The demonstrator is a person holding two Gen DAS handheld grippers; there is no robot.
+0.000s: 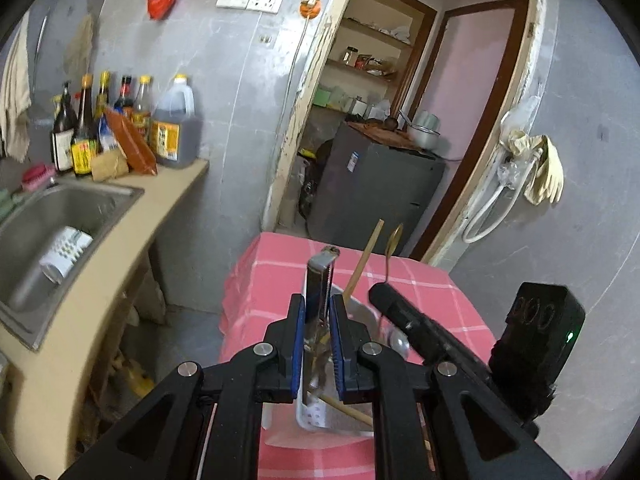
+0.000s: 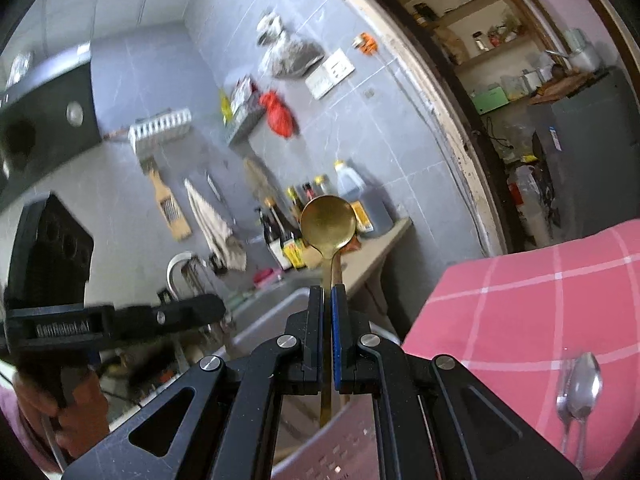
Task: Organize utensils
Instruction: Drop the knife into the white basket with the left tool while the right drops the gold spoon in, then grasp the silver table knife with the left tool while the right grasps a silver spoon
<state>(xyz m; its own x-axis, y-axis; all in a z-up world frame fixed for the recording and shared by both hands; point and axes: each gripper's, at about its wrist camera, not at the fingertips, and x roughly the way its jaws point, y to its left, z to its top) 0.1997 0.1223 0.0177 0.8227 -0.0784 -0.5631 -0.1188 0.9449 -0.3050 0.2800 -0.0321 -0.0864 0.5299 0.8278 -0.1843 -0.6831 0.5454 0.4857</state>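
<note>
My left gripper [image 1: 318,308] is shut on the wall of a white perforated utensil holder [image 1: 316,280] and holds it over the pink checked table [image 1: 280,272]. A wooden chopstick [image 1: 362,264] stands in the holder. My right gripper [image 2: 329,296] is shut on the handle of a gold spoon [image 2: 328,222], bowl up, with the handle reaching down into the holder [image 2: 344,448]. The gold spoon [image 1: 394,242] and the right gripper [image 1: 404,314] show in the left wrist view. Two silver spoons [image 2: 580,388] lie on the table [image 2: 520,300].
A steel sink [image 1: 60,216] with a white holder [image 1: 66,250] in it sits in the counter at left, with sauce bottles [image 1: 120,120] behind. A doorway with a dark fridge [image 1: 372,184] lies beyond the table. Gloves [image 1: 540,168] hang on the right wall.
</note>
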